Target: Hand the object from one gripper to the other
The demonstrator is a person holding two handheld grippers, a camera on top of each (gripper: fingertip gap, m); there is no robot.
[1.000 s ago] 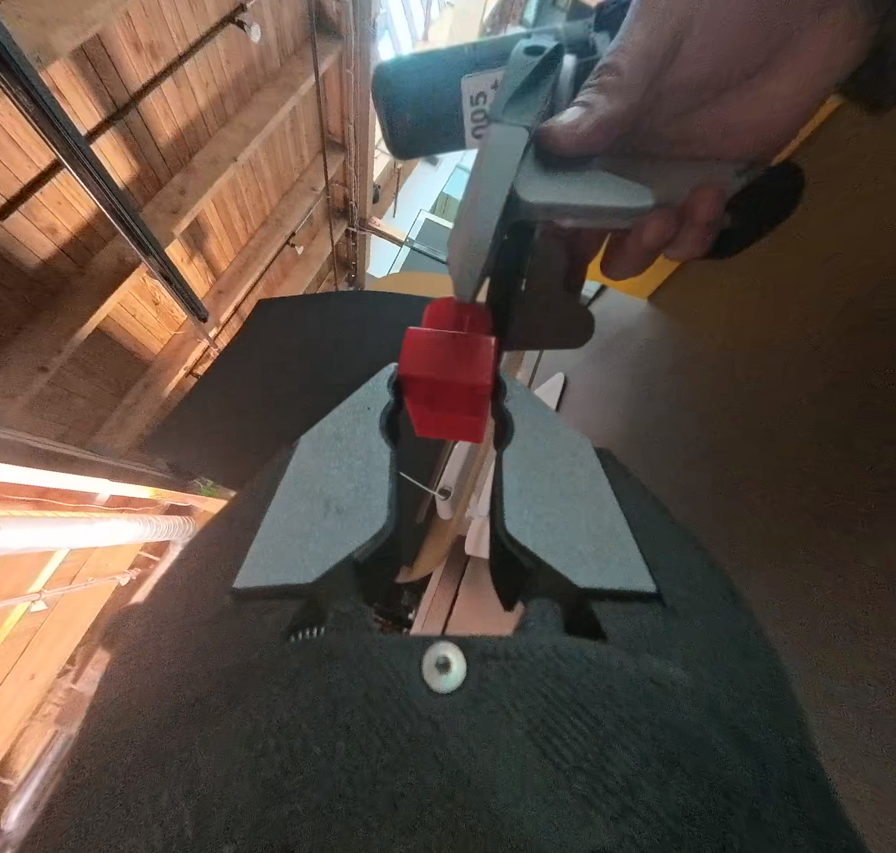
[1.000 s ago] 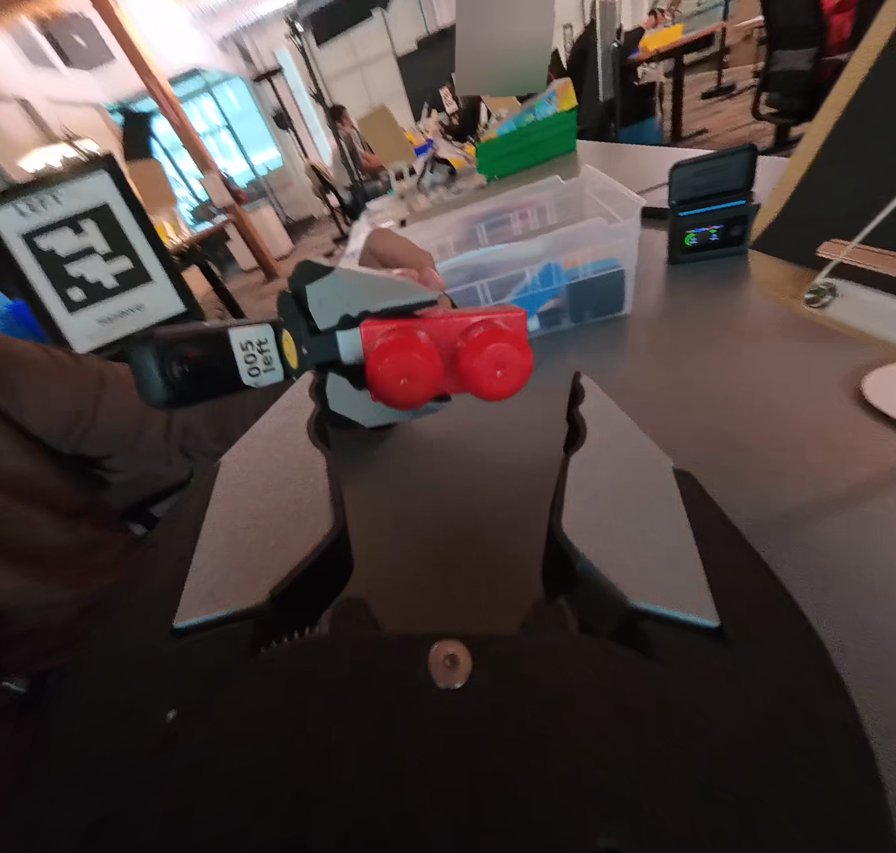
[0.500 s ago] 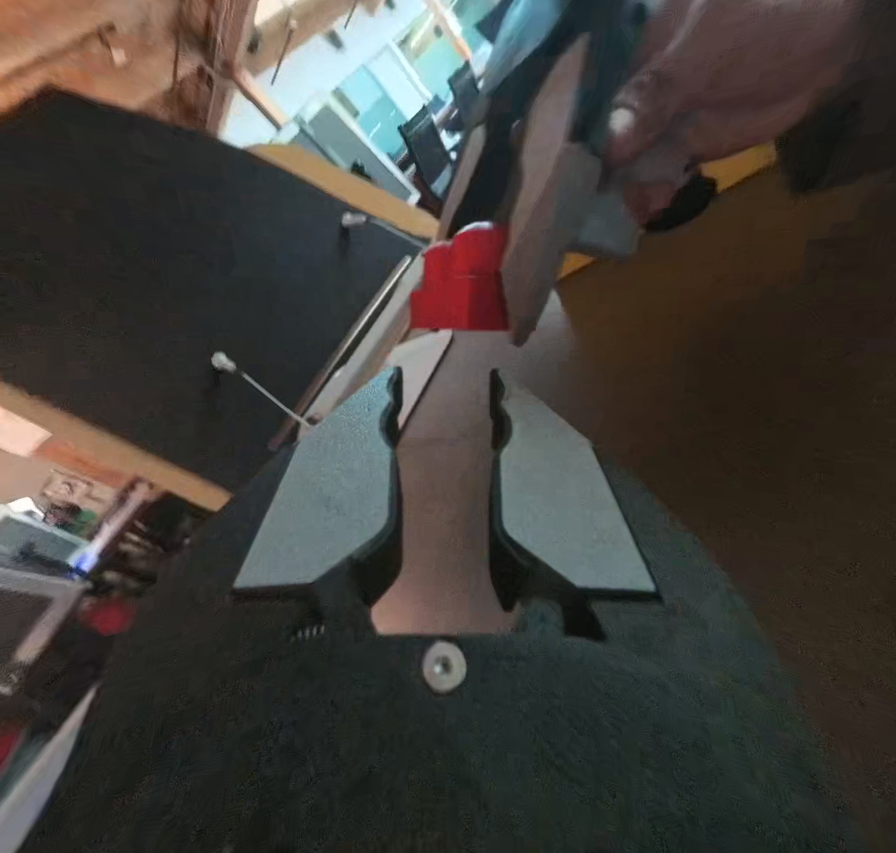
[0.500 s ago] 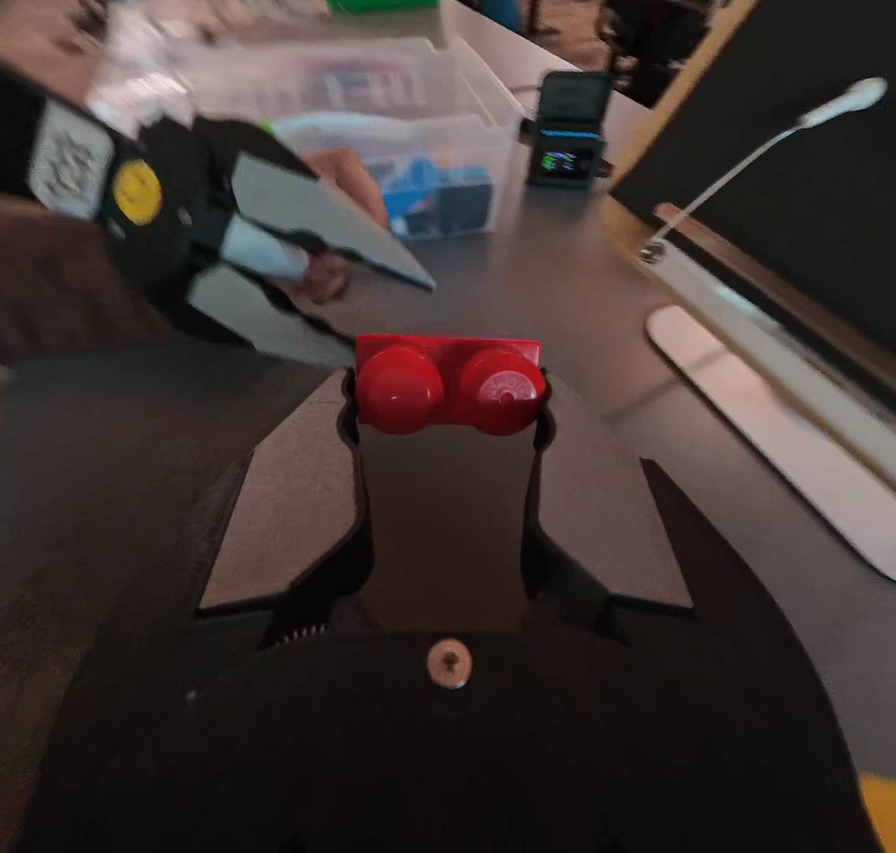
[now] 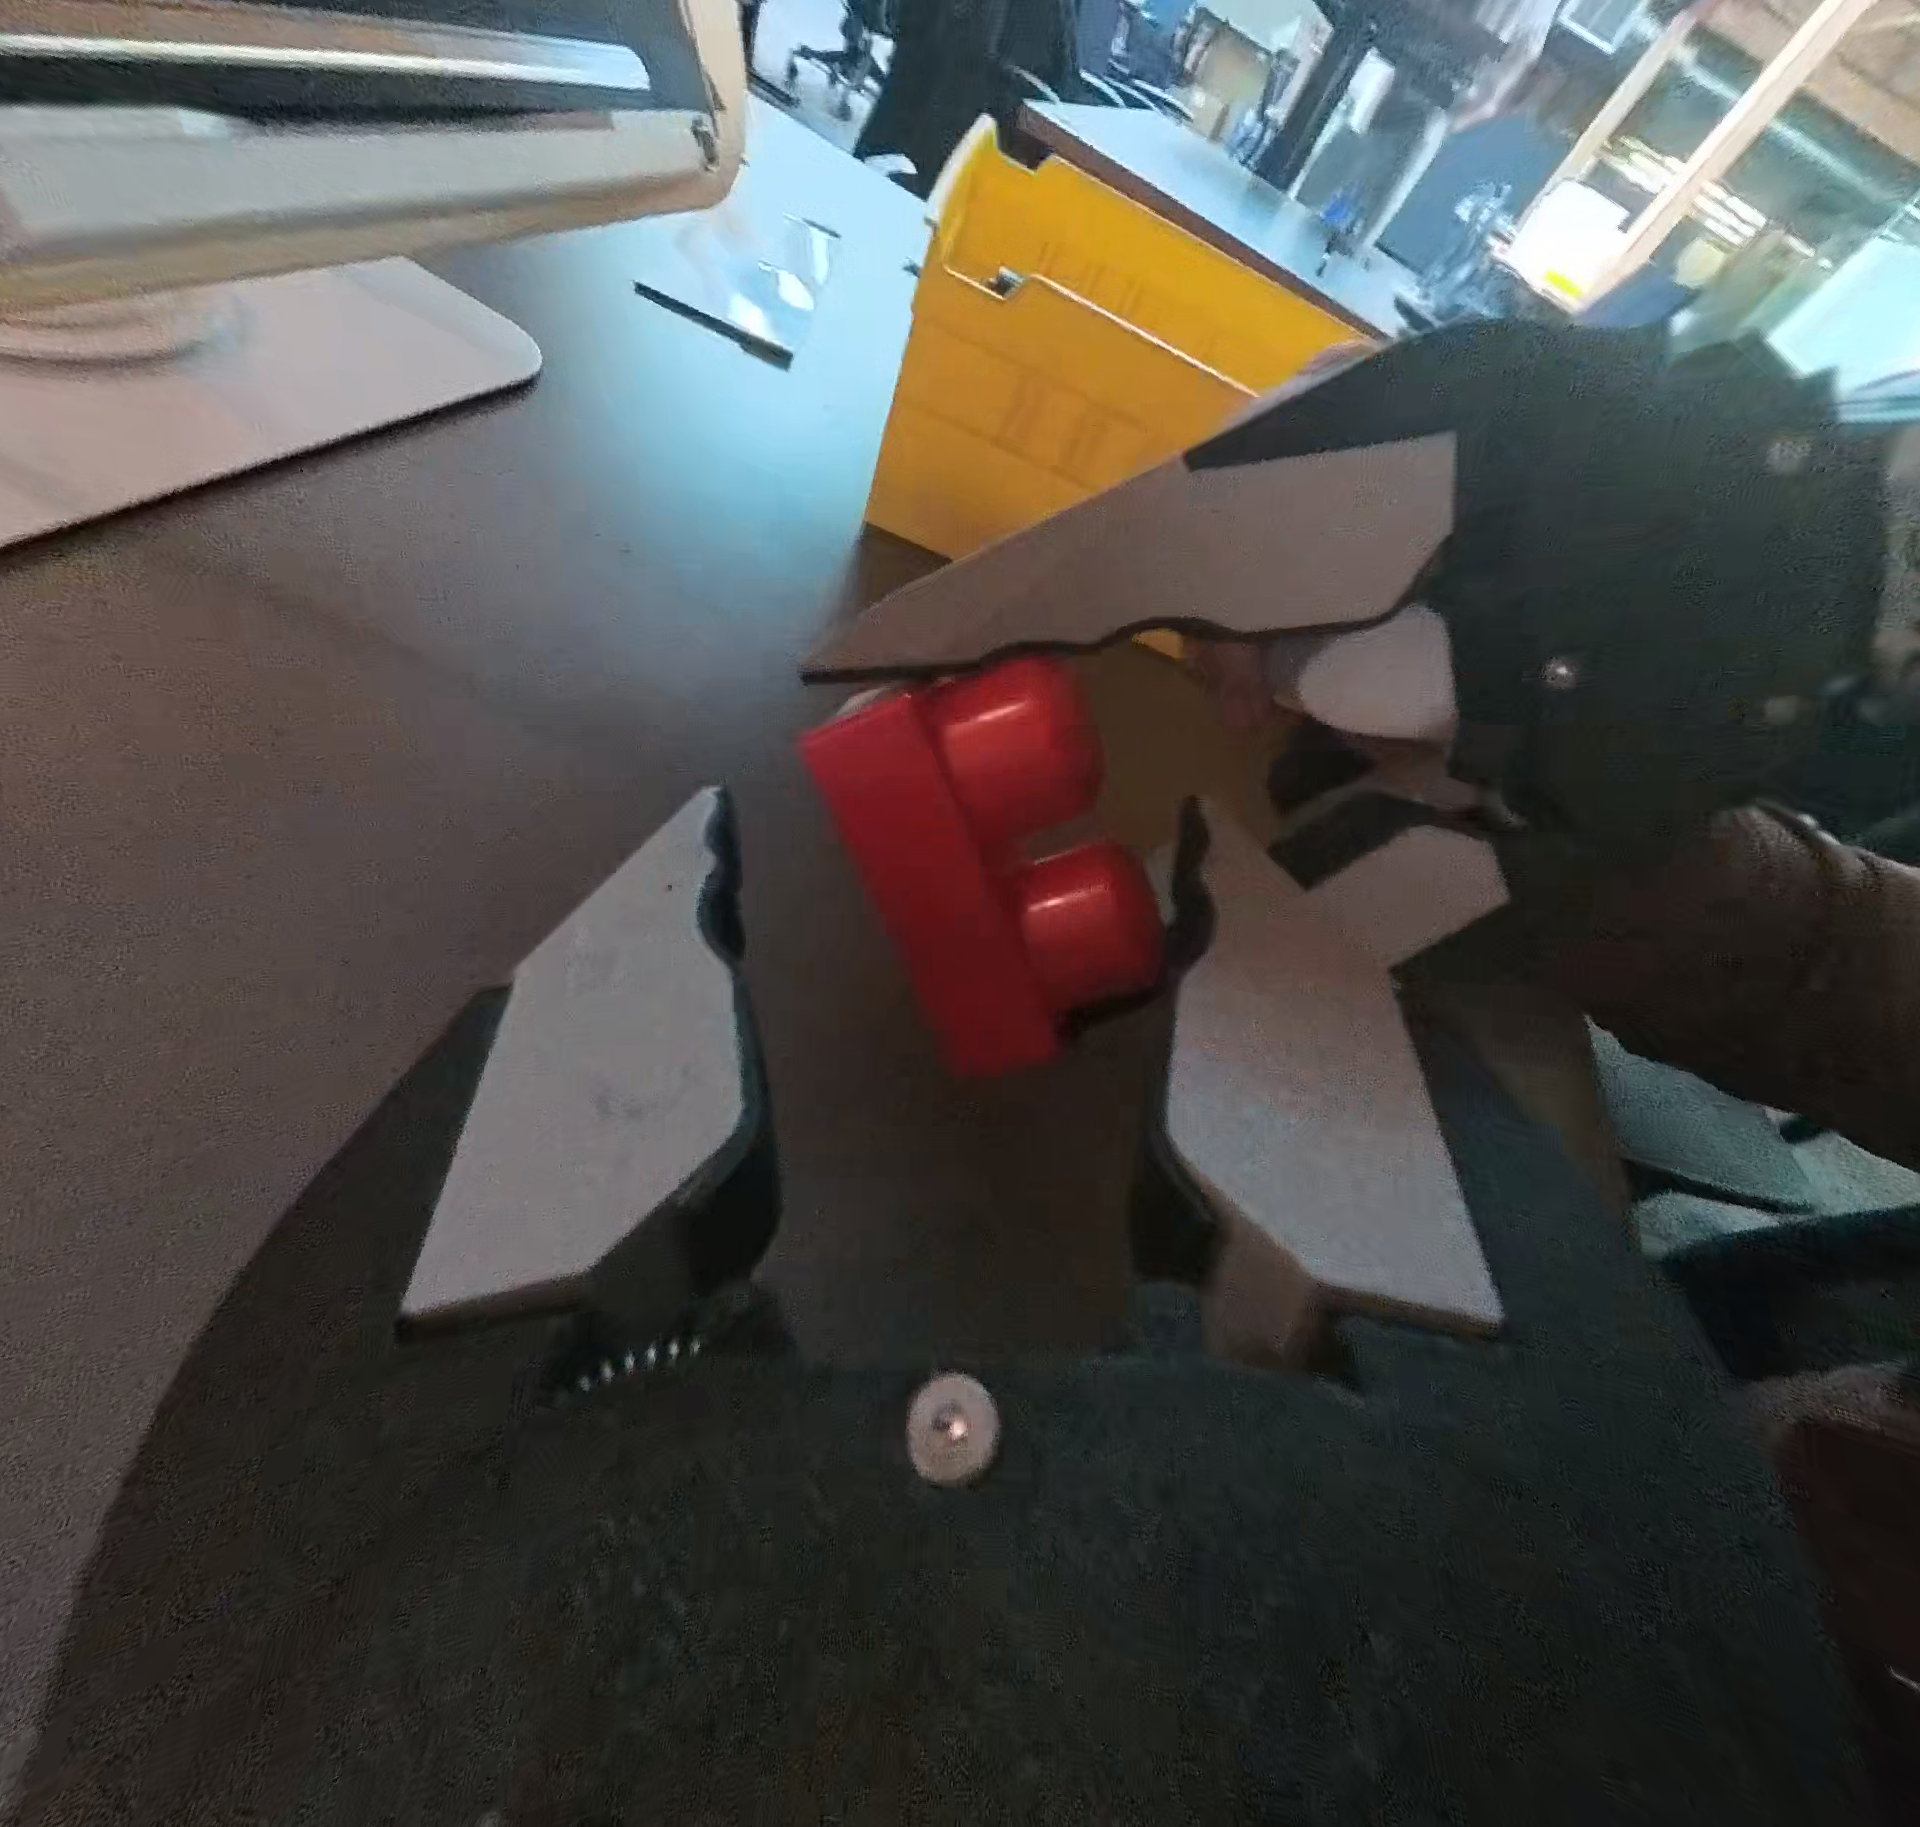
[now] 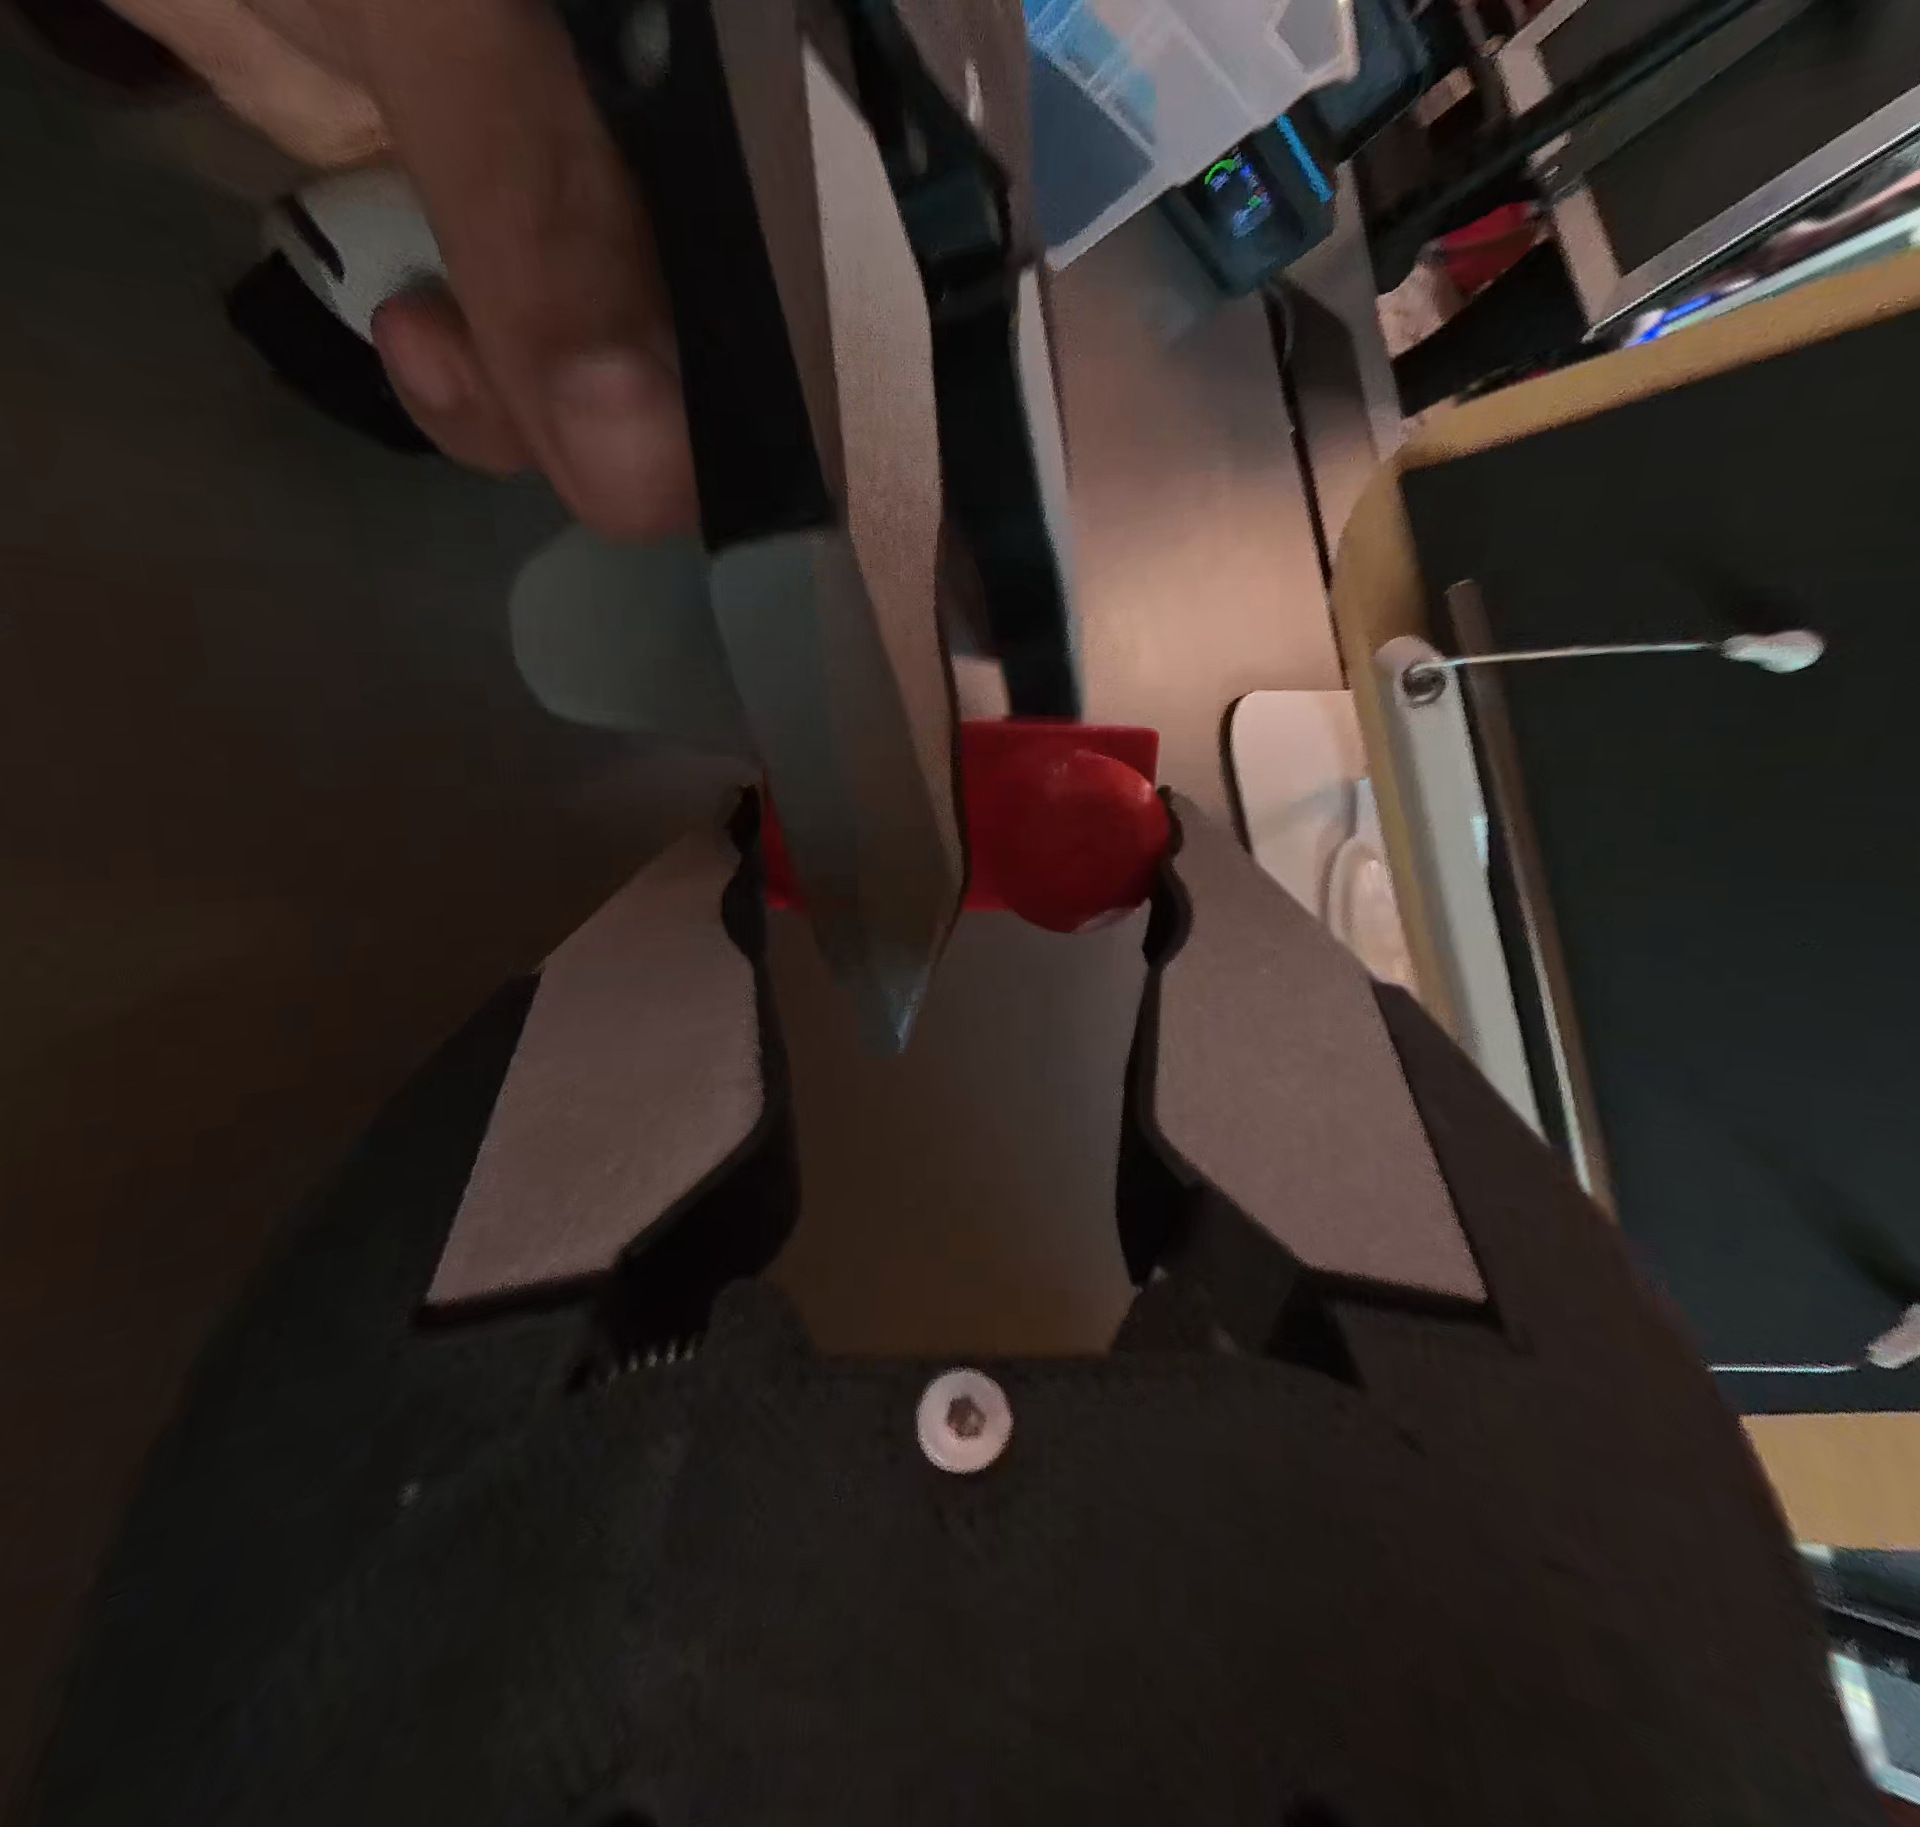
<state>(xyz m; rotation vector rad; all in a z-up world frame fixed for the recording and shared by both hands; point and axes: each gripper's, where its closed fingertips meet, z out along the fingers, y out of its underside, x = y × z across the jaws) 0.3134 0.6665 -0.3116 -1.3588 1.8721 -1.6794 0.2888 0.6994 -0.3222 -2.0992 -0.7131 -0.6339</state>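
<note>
Red plastic brick [image 6: 1060, 832] sat pinched in your right gripper [image 6: 956, 842], between the spread fingers of your empty left gripper [image 5: 956, 904]. It looked light, rigid and a bit slick, so I'd grab the flat sides, not the studs.

The red block [image 6: 1049, 832] is clamped between the 2 fingertips of the right gripper [image 6: 956, 842], held above the dark table [image 6: 1164, 572]. 1 round stud is seen on the block's right half; the left half is hidden behind a finger of the left gripper [image 6: 873, 821], which is reached down from the top across the block. Whether that gripper is closed cannot be told. A hand [image 6: 447, 219] is seen at top left on its handle. A clear plastic bin [image 6: 1174, 42] with blue contents and a small lit device [image 6: 1247, 198] are seen at the top, a black panel [image 6: 1683, 894] at right.
</note>
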